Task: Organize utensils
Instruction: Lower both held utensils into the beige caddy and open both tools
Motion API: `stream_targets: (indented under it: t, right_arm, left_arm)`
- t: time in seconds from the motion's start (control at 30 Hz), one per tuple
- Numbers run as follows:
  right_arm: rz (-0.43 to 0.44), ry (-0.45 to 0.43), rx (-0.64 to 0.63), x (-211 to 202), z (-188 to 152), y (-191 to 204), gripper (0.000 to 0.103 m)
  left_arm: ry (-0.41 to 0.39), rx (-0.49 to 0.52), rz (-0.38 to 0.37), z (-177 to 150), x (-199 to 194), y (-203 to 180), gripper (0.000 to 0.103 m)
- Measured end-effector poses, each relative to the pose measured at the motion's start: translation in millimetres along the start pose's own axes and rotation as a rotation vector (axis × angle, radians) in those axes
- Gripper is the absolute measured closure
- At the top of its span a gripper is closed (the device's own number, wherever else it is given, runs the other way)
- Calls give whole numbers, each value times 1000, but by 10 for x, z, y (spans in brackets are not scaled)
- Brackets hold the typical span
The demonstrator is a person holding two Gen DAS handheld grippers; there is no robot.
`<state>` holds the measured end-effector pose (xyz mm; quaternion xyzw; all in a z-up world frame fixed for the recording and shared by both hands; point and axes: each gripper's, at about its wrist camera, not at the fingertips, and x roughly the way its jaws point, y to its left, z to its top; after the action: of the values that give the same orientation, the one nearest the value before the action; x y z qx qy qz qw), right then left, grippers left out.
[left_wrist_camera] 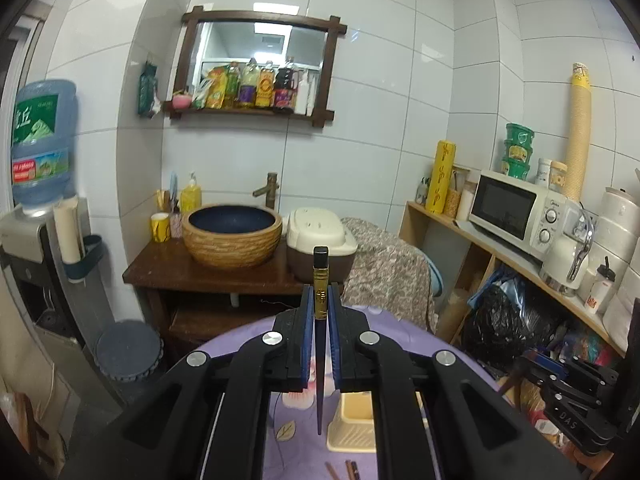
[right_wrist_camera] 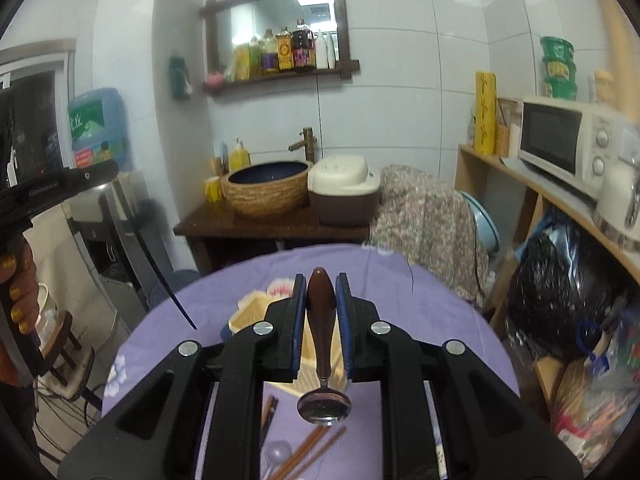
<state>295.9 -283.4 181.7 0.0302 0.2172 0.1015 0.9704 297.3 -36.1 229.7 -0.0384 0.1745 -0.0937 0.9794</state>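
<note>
- Two grippers, each carrying one utensil: the left gripper is clamped on a dark chopstick, and the right gripper is pinched around the brown handle of a spoon.
- Both utensils hang with the long axis upright: the chopstick's thin tip points down at the purple tablecloth, and the spoon's metal bowl dangles below its handle.
- From the right wrist view, the cream utensil holder sits directly under and just ahead of the spoon, so the right gripper looks nearer to it; I judge a straight lowering would drop the spoon in.
- From the left wrist view, the same holder lies below and a little right of the chopstick tip, so that gripper would need a small shift right first.
- More chopsticks lie loose on the cloth near the spoon.
- Readable writing: "DAS" on the right gripper's side in the left wrist view, "GenRobot.AI" on the left gripper's side in the right wrist view; the microwave's badge is too small to be sure of.
</note>
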Motion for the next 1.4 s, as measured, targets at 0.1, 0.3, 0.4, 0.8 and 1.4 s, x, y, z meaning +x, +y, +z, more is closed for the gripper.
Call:
stream_targets:
  t: [0.1, 0.3, 0.4, 0.8, 1.4]
  right_arm:
    - [0, -23, 7, 94, 228, 51, 87]
    - [6, -46, 10, 339, 308, 97, 87]
    - [-5, -20, 11, 551, 183, 88, 87]
    - [23, 82, 47, 1030, -450, 1, 87]
    - [39, 119, 60, 1226, -751, -25, 83]
  left_arm:
    - [1, -5, -21, 128, 108, -127, 94]
    - [-4, -4, -43, 102, 387, -342, 94]
    - [21, -12, -58, -34, 569, -401, 94]
    - [168, -13, -74, -823, 1061, -420, 94]
    - [223, -1, -65, -1133, 1216, -413, 94]
